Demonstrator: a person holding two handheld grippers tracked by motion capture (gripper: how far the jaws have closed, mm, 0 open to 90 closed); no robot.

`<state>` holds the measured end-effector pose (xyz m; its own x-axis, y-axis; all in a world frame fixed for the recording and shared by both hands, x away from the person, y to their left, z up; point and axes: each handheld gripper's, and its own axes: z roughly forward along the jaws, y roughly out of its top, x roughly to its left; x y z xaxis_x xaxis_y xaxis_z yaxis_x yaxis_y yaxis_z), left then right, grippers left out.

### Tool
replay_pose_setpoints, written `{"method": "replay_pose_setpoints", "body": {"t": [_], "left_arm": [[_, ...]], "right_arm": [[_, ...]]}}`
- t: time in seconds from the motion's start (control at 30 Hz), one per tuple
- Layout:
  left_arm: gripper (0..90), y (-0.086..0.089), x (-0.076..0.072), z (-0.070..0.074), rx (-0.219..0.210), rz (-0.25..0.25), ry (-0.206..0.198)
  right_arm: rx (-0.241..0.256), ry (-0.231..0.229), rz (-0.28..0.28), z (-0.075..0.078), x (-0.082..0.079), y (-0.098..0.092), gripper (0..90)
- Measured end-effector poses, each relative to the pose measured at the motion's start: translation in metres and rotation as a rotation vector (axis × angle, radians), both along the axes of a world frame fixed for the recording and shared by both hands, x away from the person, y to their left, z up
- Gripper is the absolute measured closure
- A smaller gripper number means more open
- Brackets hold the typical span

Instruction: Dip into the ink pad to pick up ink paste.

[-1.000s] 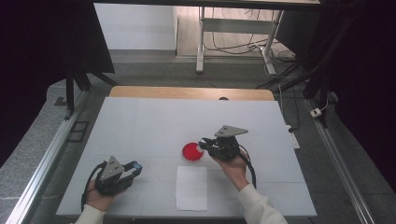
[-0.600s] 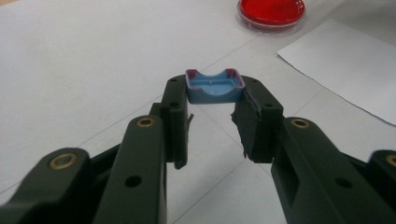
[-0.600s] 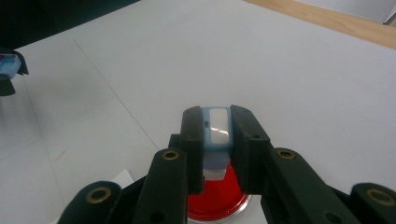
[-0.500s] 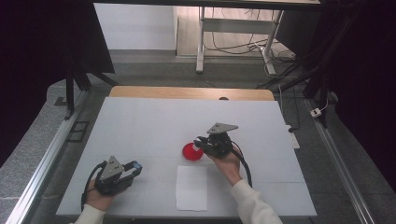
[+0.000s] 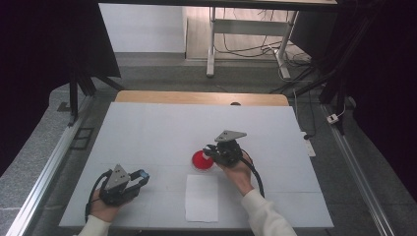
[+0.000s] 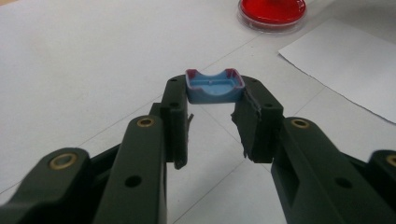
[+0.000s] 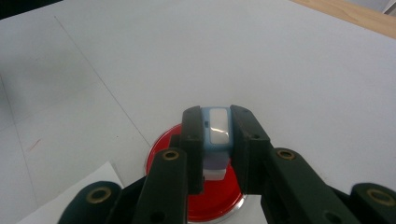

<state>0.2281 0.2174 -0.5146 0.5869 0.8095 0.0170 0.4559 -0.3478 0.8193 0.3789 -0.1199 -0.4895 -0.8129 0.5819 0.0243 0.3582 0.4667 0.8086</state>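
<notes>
While each gripper grips a part, the red dish (image 5: pixel 202 160) serves as landmark.
Right gripper (image 7: pixel 215 122) clamps a pale-blue block (image 7: pixel 217 128) above the dish; left gripper (image 6: pixel 214 93) clamps a blue cap (image 6: pixel 215 87) well apart.

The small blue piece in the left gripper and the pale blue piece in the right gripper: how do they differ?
The small blue tray-like cap lies open side up, wide across the left gripper; the pale blue block with a white window stands narrow in the right gripper. The cap hangs over bare white table; the block is over the round red dish. Both are clamped between black fingers.
</notes>
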Motion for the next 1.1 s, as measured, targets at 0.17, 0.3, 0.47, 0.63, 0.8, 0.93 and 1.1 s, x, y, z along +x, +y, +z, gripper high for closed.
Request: {"method": "replay_pose_setpoints", "body": {"t": [0.17, 0.3, 0.47, 0.63, 0.8, 0.93, 1.1], "left_arm": [[65.3, 0.0001, 0.0001, -0.0002, 0.0, -0.001, 0.0], [65.3, -0.0002, 0.0002, -0.0006, 0.0, -0.003, 0.002], [65.3, 0.0, 0.0005, -0.0007, 0.002, -0.004, 0.003], [65.3, 0.0, 0.0004, -0.0007, 0.001, -0.004, 0.002], [65.3, -0.0002, 0.0004, -0.0007, 0.0, -0.005, 0.002], [65.3, -0.0003, 0.0005, -0.0008, 0.002, -0.006, 0.003], [65.3, -0.0004, 0.0006, -0.001, 0.002, -0.007, 0.004]], "right_arm": [[-0.002, 0.002, -0.001, -0.0015, 0.0006, 0.0007, 75.4], [-0.007, 0.001, -0.004, -0.0025, 0.0011, 0.0012, 75.4], [-0.03, 0.008, -0.001, -0.0047, 0.0012, 0.0033, 75.4], [-0.039, 0.005, 0.001, -0.0062, 0.0007, 0.0057, 75.4], [-0.041, 0.001, 0.002, -0.0064, 0.0004, 0.0062, 75.4], [-0.045, -0.002, 0.002, -0.0065, 0.0002, 0.0067, 75.4], [-0.046, 0.0, 0.001, -0.0067, 0.0001, 0.0069, 75.5]]}}
